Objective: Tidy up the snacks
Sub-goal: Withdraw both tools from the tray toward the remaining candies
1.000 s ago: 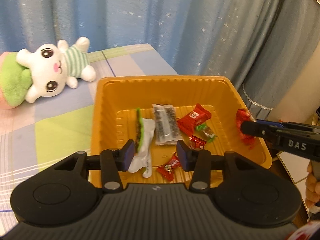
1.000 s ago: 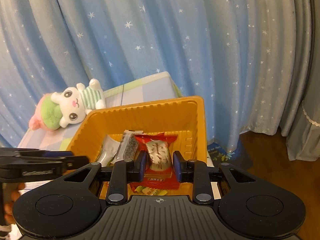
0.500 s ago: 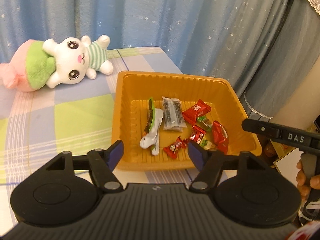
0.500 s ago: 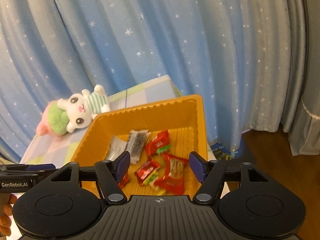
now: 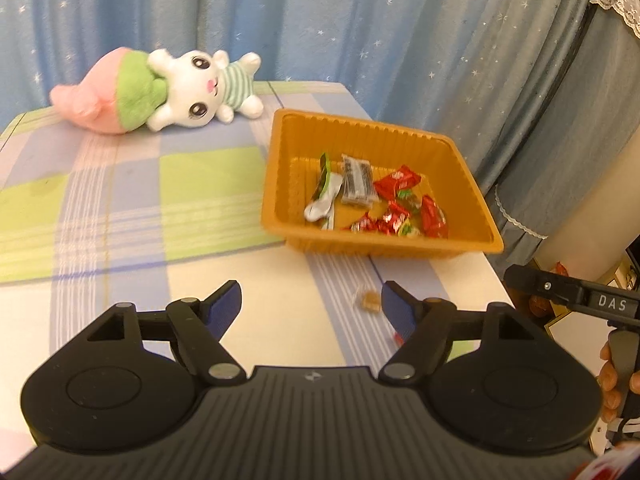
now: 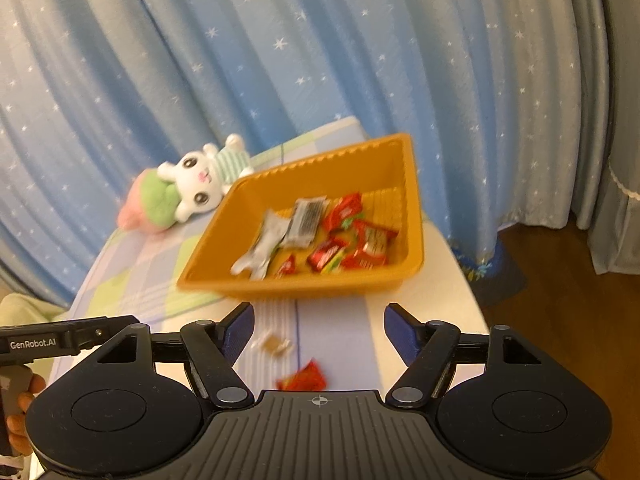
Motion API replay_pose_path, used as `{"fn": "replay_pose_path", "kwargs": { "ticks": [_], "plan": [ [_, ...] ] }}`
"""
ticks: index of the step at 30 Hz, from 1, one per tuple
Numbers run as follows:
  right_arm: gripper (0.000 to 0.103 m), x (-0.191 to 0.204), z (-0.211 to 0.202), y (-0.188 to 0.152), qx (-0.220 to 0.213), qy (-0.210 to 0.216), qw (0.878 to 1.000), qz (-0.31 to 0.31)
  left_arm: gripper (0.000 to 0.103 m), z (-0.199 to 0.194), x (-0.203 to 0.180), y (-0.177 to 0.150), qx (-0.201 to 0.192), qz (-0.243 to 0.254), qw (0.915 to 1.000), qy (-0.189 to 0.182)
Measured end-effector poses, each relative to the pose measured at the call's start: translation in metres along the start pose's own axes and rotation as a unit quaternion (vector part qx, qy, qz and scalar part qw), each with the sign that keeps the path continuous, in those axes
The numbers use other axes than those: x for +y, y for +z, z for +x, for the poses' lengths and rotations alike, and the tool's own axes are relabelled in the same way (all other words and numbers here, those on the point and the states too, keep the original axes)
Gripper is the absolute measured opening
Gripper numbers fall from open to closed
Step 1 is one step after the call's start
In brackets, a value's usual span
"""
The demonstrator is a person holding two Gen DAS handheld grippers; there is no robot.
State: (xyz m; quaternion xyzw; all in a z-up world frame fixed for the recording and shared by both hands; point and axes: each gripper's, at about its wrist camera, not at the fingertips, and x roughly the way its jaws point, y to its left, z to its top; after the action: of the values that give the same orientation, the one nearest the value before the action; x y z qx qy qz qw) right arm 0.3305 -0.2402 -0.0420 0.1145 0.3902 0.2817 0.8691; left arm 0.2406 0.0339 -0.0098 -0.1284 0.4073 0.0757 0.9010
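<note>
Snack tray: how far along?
Done: several wrapped snacks lie in the orange tray. In hand: nothing; left claw and right claw are opening, empty. Left: a small tan candy and a red wrapper on the table.

Red and silver snack packets (image 5: 380, 200) in orange tray (image 5: 280, 184), two loose.

Orange tray (image 5: 472, 184) of red-wrapped snacks (image 5: 434, 216) on a pastel checked tablecloth (image 5: 120, 208).
Blue curtain (image 6: 320, 60) dotted with white stars; white plush bunny (image 5: 200, 84) in green-striped shirt, against a pink-and-green cushion (image 5: 116, 96).
</note>
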Motion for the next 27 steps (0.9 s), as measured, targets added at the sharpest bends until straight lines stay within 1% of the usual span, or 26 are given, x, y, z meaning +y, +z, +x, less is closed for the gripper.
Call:
{"fn": "replay_pose_path", "kwargs": {
  "ticks": [5, 12, 20, 27],
  "plan": [
    [0.072, 0.01, -0.015, -0.021, 0.02, 0.006, 1.0, -0.007, 0.075, -0.019, 0.003, -0.024, 0.008, -0.01, 0.9999, 0.002],
    [0.072, 0.022, -0.025, -0.048, 0.05, 0.005, 0.999, -0.018, 0.075, -0.039, 0.007, -0.057, 0.025, -0.019, 0.9995, 0.005],
    [0.072, 0.03, -0.027, -0.076, 0.085, -0.003, 0.996, -0.029, 0.075, -0.047, 0.011, -0.082, 0.048, -0.023, 0.9985, 0.015],
    [0.072, 0.035, -0.025, -0.094, 0.113, -0.011, 0.993, -0.04, 0.075, -0.046, 0.009, -0.1, 0.072, -0.018, 0.9971, 0.017]
  ]
}}
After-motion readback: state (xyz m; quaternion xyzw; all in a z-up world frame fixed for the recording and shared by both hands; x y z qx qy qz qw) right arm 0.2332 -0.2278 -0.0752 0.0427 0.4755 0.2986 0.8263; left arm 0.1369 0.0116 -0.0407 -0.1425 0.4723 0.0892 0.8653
